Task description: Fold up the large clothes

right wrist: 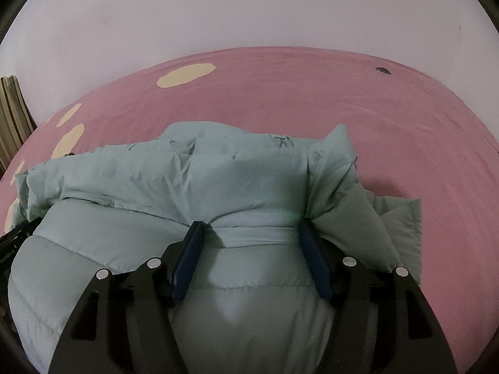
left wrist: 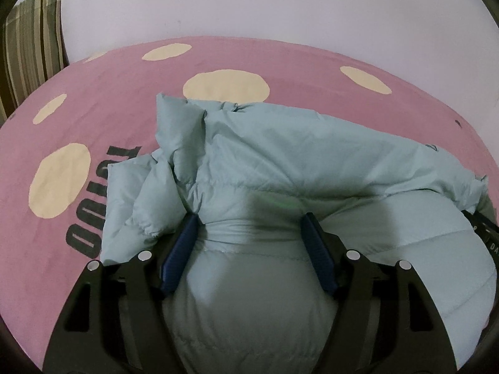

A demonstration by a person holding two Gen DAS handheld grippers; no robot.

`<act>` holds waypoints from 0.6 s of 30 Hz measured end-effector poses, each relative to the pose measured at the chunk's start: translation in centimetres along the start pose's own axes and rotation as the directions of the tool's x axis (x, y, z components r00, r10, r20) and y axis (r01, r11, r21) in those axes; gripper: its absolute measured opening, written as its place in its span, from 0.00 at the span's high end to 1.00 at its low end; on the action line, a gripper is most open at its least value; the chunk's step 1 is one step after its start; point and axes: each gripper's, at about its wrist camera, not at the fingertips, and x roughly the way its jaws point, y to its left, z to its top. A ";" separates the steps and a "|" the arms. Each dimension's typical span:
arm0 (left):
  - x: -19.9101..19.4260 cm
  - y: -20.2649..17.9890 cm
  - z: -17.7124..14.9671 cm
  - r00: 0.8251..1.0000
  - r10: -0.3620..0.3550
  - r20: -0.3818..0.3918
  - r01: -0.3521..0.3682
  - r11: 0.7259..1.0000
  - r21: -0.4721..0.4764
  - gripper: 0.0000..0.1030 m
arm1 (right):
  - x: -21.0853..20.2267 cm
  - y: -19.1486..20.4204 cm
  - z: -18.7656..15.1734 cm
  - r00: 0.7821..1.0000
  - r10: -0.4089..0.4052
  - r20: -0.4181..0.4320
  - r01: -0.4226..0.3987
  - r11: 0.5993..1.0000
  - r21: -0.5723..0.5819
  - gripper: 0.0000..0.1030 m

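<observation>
Jacket: your pale green puffer jacket (left wrist: pixel 280 162) lies bunched on the pink bedsheet (left wrist: pixel 124 99), directly under and ahead of both grippers.
Left gripper (left wrist: pixel 251 227): its pads squeeze a puffy fold from both sides; you hold fabric.
Right gripper (right wrist: pixel 251 233): likewise pinching a padded ridge.
Handling: I judge it light, soft and springy, with a slick shell likely to slip.
Hold: take stitched seams or the hem, not the puffed panels.
</observation>
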 end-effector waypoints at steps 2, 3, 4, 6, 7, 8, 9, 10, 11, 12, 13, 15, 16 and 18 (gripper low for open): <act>-1.0 0.1 0.1 1.000 -0.004 -0.002 0.004 1.000 0.002 0.33 | -1.0 -0.1 0.2 1.000 0.007 0.012 -0.008 1.000 0.008 0.38; -1.7 0.3 0.1 1.000 -0.010 -0.011 0.010 1.000 0.001 0.30 | -1.7 -0.3 0.2 1.000 0.014 0.016 -0.014 1.000 0.017 0.38; -2.5 0.5 -0.1 1.000 -0.022 -0.015 0.022 1.000 -0.005 0.25 | -2.6 -0.7 0.1 0.999 0.027 0.021 -0.028 0.999 0.034 0.36; -4.4 1.7 -0.5 0.998 -0.061 -0.002 0.061 0.997 -0.047 0.21 | -4.2 -1.4 -0.3 0.998 0.054 0.034 -0.056 0.997 0.060 0.31; -5.6 2.7 -1.0 0.997 -0.075 0.010 0.076 0.994 -0.083 0.20 | -5.4 -2.1 -0.8 0.997 0.061 0.044 -0.064 0.995 0.078 0.30; -6.3 3.2 -1.4 0.996 -0.082 0.015 0.083 0.991 -0.104 0.19 | -6.2 -2.6 -1.1 0.997 0.063 0.051 -0.068 0.994 0.091 0.30; -7.1 4.1 -2.0 0.995 -0.093 0.020 0.095 0.986 -0.134 0.17 | -7.1 -3.3 -1.6 0.996 0.068 0.059 -0.075 0.991 0.113 0.28; -7.9 5.2 -2.7 0.995 -0.096 0.022 0.098 0.981 -0.166 0.16 | -7.8 -4.1 -2.3 0.996 0.069 0.061 -0.077 0.987 0.138 0.26; -8.6 6.1 -3.5 0.995 -0.095 0.025 0.098 0.977 -0.192 0.15 | -8.2 -4.6 -2.7 0.996 0.070 0.057 -0.078 0.985 0.151 0.26; -9.0 6.7 -4.1 0.995 -0.093 0.023 0.096 0.972 -0.212 0.15 | -8.7 -5.3 -3.4 0.996 0.072 0.049 -0.079 0.983 0.166 0.26; -9.3 7.4 -4.7 0.996 -0.092 0.021 0.094 0.968 -0.232 0.15 | -9.0 -5.8 -4.0 0.997 0.066 0.040 -0.072 0.982 0.173 0.26; -9.6 8.4 -6.1 0.995 -0.103 0.009 0.102 0.959 -0.264 0.14 | -9.1 -6.4 -4.9 0.999 0.048 0.017 -0.051 0.981 0.185 0.25; -9.4 8.7 -6.6 0.994 -0.109 -0.004 0.104 0.957 -0.271 0.14 | -8.9 -6.9 -5.5 0.999 0.044 -0.005 -0.042 0.980 0.197 0.24; -8.6 8.8 -7.3 0.991 -0.127 -0.037 0.112 0.953 -0.282 0.14 | -8.2 -7.5 -6.2 0.998 0.059 -0.026 -0.052 0.973 0.226 0.21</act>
